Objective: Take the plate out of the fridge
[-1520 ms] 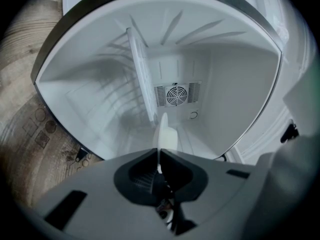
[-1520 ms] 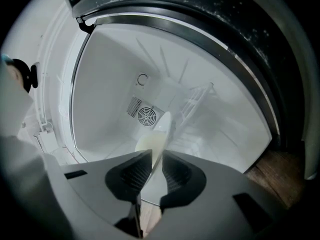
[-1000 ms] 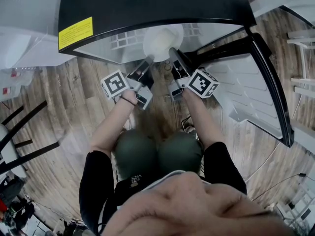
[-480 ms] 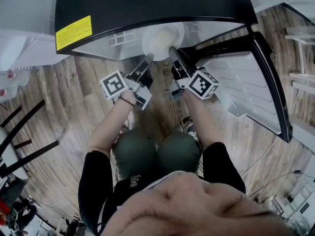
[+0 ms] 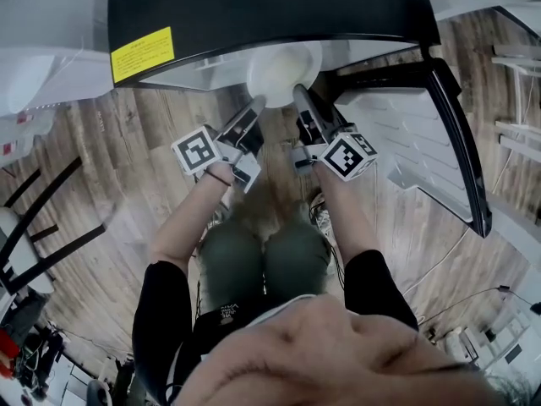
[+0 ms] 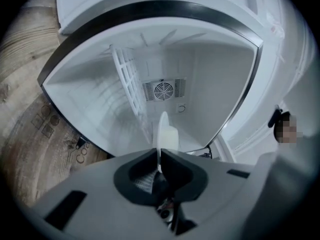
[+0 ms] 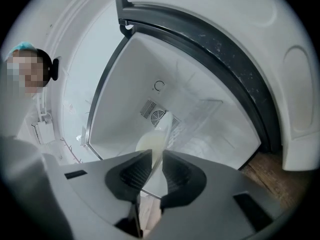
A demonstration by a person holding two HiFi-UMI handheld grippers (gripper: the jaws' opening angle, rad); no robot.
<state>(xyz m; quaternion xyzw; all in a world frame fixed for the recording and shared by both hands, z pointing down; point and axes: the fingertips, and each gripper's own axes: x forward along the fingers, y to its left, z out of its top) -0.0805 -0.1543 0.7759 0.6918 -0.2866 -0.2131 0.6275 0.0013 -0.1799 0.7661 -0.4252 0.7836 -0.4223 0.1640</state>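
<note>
A white plate (image 5: 283,68) hangs at the mouth of the open fridge (image 5: 254,7), held by its near rim from both sides. My left gripper (image 5: 256,105) is shut on the plate's left edge, and my right gripper (image 5: 297,90) is shut on its right edge. In the left gripper view the plate (image 6: 165,132) stands edge-on, its rim pinched in the left gripper (image 6: 159,155). In the right gripper view the plate (image 7: 152,141) runs between the dark pads of the right gripper (image 7: 156,156), with the white fridge cavity behind it.
The fridge door (image 5: 456,134) stands open to the right of my right arm. Inside are a white wire rack (image 6: 127,84) on the left and a round fan vent (image 6: 163,90) on the back wall. Wooden floor (image 5: 127,167) lies below. A person (image 7: 27,69) stands beside the door.
Both grippers have risen a little with the plate still held between them. The person's knees below have drawn back and look smaller. Neither grip has changed.
</note>
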